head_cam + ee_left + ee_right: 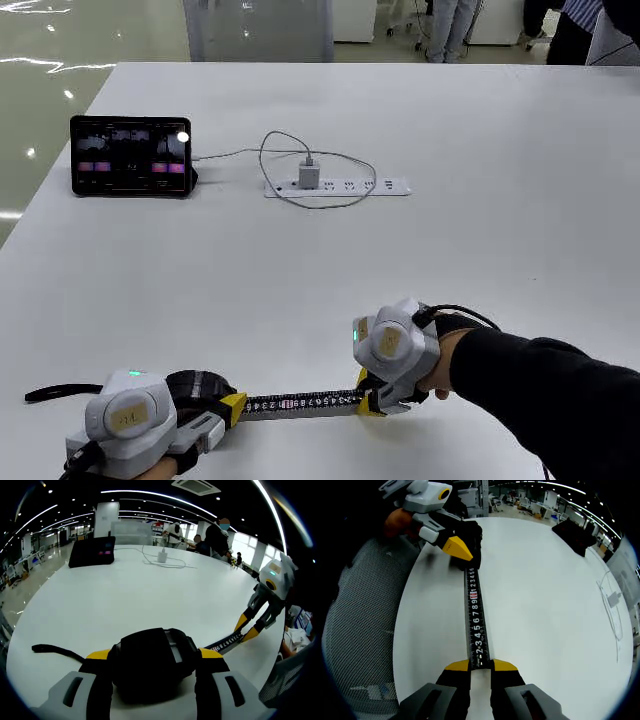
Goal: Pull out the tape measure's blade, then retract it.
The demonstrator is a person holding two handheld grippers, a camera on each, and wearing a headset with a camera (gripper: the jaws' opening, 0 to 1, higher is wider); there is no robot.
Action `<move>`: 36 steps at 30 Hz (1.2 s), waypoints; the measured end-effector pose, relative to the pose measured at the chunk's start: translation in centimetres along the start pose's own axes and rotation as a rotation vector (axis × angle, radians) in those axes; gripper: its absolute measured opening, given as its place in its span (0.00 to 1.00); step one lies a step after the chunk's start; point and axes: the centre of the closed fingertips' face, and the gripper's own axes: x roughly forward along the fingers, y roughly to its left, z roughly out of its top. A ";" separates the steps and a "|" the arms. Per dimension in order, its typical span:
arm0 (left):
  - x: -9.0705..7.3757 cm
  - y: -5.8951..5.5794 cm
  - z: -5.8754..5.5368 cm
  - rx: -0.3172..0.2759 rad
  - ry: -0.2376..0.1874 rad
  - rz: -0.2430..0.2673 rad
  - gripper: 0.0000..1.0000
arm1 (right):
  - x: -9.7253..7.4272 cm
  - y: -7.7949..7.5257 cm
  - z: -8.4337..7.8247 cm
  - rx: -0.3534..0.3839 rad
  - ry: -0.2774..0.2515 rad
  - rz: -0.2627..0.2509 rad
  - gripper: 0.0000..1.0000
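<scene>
- The pulling-out half looks under way: a short stretch of the blade (474,615) stands out of the tape measure case (150,666), taut between the two grippers.
- The left gripper (154,655) is closed on the black case, its yellow-tipped jaws pressed against either side.
- The right gripper (480,665) is clamped on the blade's free end, jaws together with the strip between them (the end hook itself is hidden by the tips).
- Left to do, as I judge it: perhaps draw out more blade, then let it run back into the case. Nothing of the retraction is done yet.
- The tape measure sits low over the near edge of the white counter (400,250), in front of the person. I cannot tell whether the blade touches the surface.
- Its long axis runs side to side across the person's front, nearly level: case at the left end, free end pointing right, printed face up.
- The black strap (58,392) trails from the case further left along the counter.
</scene>
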 end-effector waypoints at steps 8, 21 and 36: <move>0.0 0.0 0.0 0.000 0.001 -0.001 0.62 | 0.1 0.0 0.3 -0.010 -0.019 0.015 0.11; 0.0 0.0 0.0 0.001 0.001 -0.002 0.62 | 0.3 0.1 0.7 0.010 -0.033 0.021 0.11; 0.0 0.0 0.0 -0.002 0.000 -0.004 0.62 | 0.6 0.1 1.4 0.014 -0.039 0.015 0.11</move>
